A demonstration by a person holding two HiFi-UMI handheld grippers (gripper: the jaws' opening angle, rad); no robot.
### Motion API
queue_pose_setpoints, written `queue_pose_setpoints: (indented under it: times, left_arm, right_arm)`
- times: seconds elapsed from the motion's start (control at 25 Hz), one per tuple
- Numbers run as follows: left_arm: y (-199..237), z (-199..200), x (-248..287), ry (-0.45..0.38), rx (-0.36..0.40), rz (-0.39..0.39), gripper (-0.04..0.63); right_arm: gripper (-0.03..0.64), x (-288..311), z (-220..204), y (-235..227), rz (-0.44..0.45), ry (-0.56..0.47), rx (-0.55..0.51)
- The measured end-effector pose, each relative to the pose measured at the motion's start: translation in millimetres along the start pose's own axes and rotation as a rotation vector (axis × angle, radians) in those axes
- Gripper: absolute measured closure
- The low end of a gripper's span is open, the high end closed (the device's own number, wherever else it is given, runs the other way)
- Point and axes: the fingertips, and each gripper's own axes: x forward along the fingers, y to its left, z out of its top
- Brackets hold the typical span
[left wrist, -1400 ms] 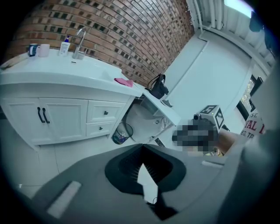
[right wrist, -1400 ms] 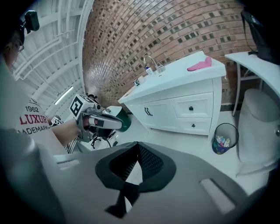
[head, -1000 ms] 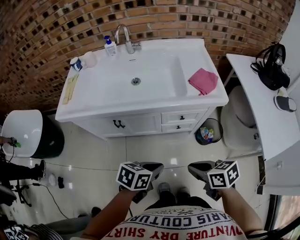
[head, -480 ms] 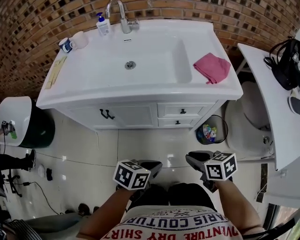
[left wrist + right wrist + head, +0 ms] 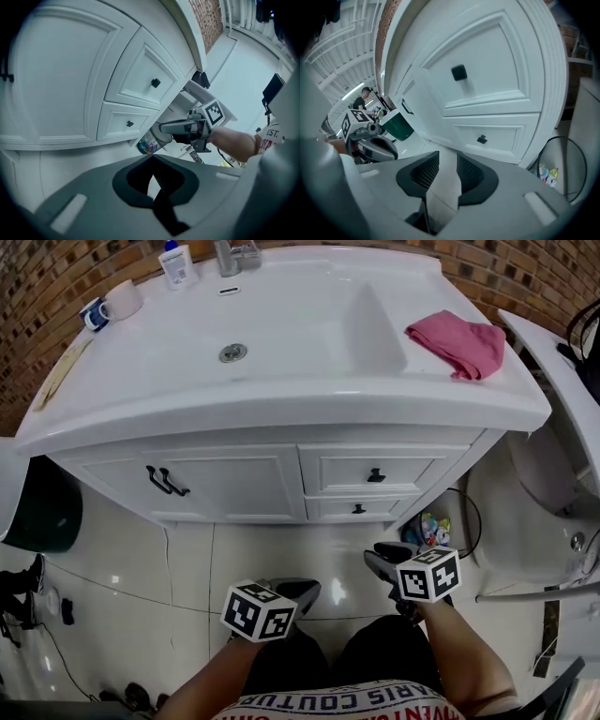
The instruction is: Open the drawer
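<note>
The white vanity has two small drawers at its right, each with a black knob: the upper drawer [image 5: 376, 474] [image 5: 155, 83] [image 5: 459, 72] and the lower drawer [image 5: 358, 509] [image 5: 130, 123] [image 5: 482, 139]. Both drawers are closed. My right gripper [image 5: 377, 555] [image 5: 447, 157] is held low over the floor, pointing at the drawers and well short of them. Its jaws are opening with nothing between them. To its left hangs my left gripper [image 5: 306, 589] [image 5: 152, 159], also short of the cabinet, with its pads together and empty.
A cupboard door with two black handles [image 5: 167, 482] is left of the drawers. A wire waste bin [image 5: 433, 521] with coloured rubbish stands on the floor at the vanity's right. A pink cloth [image 5: 457, 341] lies on the sink top. A dark green bin [image 5: 33, 512] stands at the far left.
The head and both grippers have dropped and come in toward the vanity front. The drawers now look much larger and closer. Both drawers stay closed.
</note>
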Motion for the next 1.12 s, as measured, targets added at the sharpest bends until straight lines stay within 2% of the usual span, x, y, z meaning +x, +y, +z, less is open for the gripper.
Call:
queue_pose_setpoints:
  times: [0.16,0.28,0.44,0.68,0.88,1.12]
  left_arm:
    - [35,-26,20,-0.015,-0.011,0.011,0.600]
    - [43,-47,29,-0.003,-0.015,0.010,0.600]
    - [49,-65,29,0.019,-0.007,0.016,0.600]
    - [58,-79,13,0.021,-0.010,0.041,0.600]
    - [66,-86,1,-0.009,-0.036,0.065,0.600]
    - [68,-95,-4,-0.003,-0.038,0.075,0.600]
  right_arm:
    - [0.486,49,-14,-45,-0.074,-0.026,-0.012]
    - [0.491,67,-17,-65,-0.131,-0.059,-0.009]
    - [0.450,85,-12,-80,-0.200,-0.094,-0.023]
    - [0.435,109,7,-100,-0.294,-0.099,-0.074]
    - [0.420,121,13,-111,-0.337,-0.095,-0.082]
    - [0.420,133,13,-114,-0.356,-0.101,-0.049]
